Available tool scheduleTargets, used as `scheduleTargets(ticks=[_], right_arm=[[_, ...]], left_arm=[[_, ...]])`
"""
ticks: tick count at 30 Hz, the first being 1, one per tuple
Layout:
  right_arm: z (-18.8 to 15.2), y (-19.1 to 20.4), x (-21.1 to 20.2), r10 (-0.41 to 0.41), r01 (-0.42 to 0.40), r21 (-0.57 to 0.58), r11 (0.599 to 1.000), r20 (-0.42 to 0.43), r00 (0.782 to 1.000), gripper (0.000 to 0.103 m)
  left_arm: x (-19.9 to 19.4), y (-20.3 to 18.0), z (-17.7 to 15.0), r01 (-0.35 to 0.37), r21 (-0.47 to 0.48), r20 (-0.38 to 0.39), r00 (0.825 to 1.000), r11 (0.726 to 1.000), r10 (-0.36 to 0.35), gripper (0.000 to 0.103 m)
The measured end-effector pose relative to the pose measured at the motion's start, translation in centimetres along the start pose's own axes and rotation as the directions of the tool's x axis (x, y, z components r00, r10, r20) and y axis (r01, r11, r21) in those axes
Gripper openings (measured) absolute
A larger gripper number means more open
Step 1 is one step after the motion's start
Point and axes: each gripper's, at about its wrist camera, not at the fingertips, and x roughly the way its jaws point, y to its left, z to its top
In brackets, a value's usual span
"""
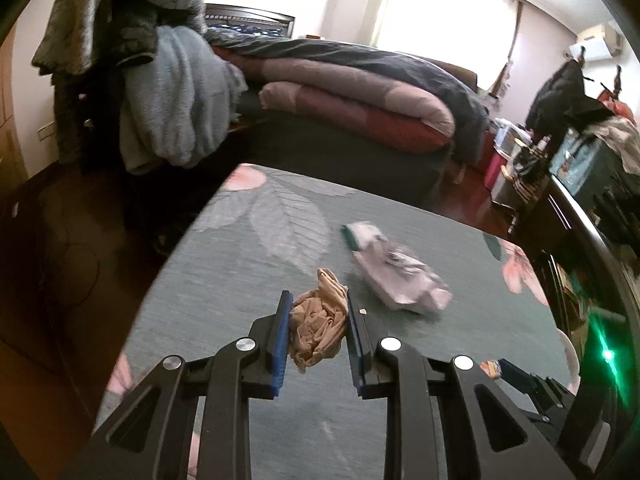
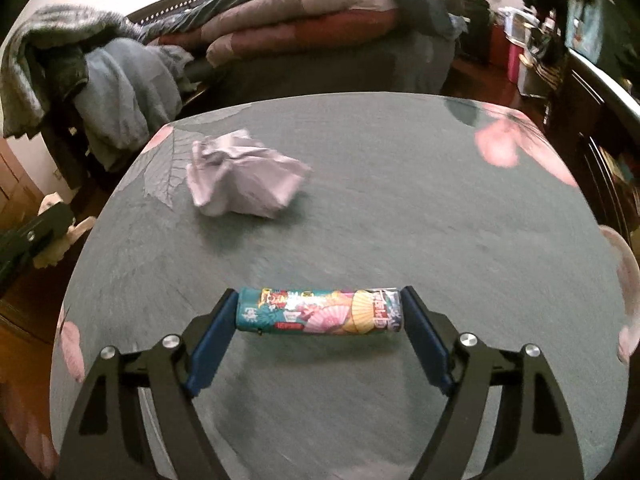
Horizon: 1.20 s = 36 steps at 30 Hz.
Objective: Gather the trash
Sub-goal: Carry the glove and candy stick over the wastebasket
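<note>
**Both tongs loaded, paper still on the table**

Nearest to me on the right side, my right gripper (image 2: 320,312) stands wide apart and holds a colourful printed tube wrapper (image 2: 320,311) end to end: one blue pad (image 2: 212,336) bears on its teal end, the other on its end at the right of the view. Its long axis lies straight across the view, level, crosswise to the fingers, and its shadow falls on the cloth beneath it.

On the left side, my left gripper (image 1: 318,320) is closed most of the way on a crumpled brown wad (image 1: 318,330). Both pads touch its sides. The wad is a lump with no clear long axis; one twisted tip pokes forward past the fingertips.

Just beyond the wad, up and to the right in the left view, a crumpled white paper (image 1: 404,280) lies on the grey-green flowered tablecloth (image 2: 400,184), its long axis running diagonally from far-left to near-right. A green-and-white scrap (image 1: 360,234) lies at its far end; I cannot tell whether they touch.

Past the table edge is a bed with folded quilts (image 1: 360,92), and clothes heaped on a chair (image 1: 168,92) at the left.
</note>
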Motion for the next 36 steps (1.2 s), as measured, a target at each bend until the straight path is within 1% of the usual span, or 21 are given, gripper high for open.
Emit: scheduleTargets(ticks=[5,6,8,14,18,23,24,29,32,36], right_arm=[[-1.7,-4.9,-3.1,-0.005,0.004,0.073,0.997,0.021,1.0,0.081],[-2.0,-5.8,-3.6,-0.007,0.005,0.087,0.996,0.025,1.0,0.081],[-2.7,-7.8,-4.7,-0.015,0.011,0.113,0.994,0.035,0.999,0.081],[-4.3,-13.0,-7.6,-0.063,0.052,0.164,0.985,0.066,0.996,0.081],[-5.2,-16.2,-9.1,-0.099,0.08,0.204,0.976,0.083,0.992,0.081],[-6.1,-20.7,-10.9,-0.151,0.117,0.276,0.954,0.103,0.983,0.081],[-6.2,-21.5,-11.2,-0.16,0.124,0.289,0.949,0.107,0.981,0.081],[-6.8,-26.4,-12.9,-0.229,0.171,0.36,0.917,0.125,0.965,0.081],[-7.1,-29.3,-13.6,-0.282,0.211,0.405,0.89,0.126,0.951,0.081],[-7.6,-32.9,-14.2,-0.355,0.266,0.46,0.847,0.116,0.928,0.081]], left_arm=[[-0.2,-5.0,-0.6,0.053,0.074,-0.014,0.999,0.996,-0.052,0.026],[-0.1,-6.6,-0.8,0.067,0.1,-0.018,0.998,0.993,-0.066,0.026],[-0.2,-8.5,-1.1,0.09,0.129,-0.025,0.996,0.988,-0.087,0.026],[0.0,-15.9,-2.3,0.159,0.24,-0.056,0.987,0.958,-0.15,0.026],[0.4,-19.8,-3.0,0.188,0.293,-0.074,0.982,0.937,-0.174,0.026],[0.7,-24.8,-3.9,0.23,0.366,-0.096,0.973,0.902,-0.209,0.026],[0.7,-26.2,-4.2,0.243,0.386,-0.102,0.97,0.89,-0.221,0.026],[1.3,-30.7,-5.2,0.289,0.441,-0.129,0.957,0.85,-0.259,0.026],[1.9,-33.4,-5.7,0.327,0.463,-0.155,0.945,0.824,-0.288,0.026],[2.8,-37.2,-6.2,0.384,0.49,-0.194,0.923,0.783,-0.332,0.026]])
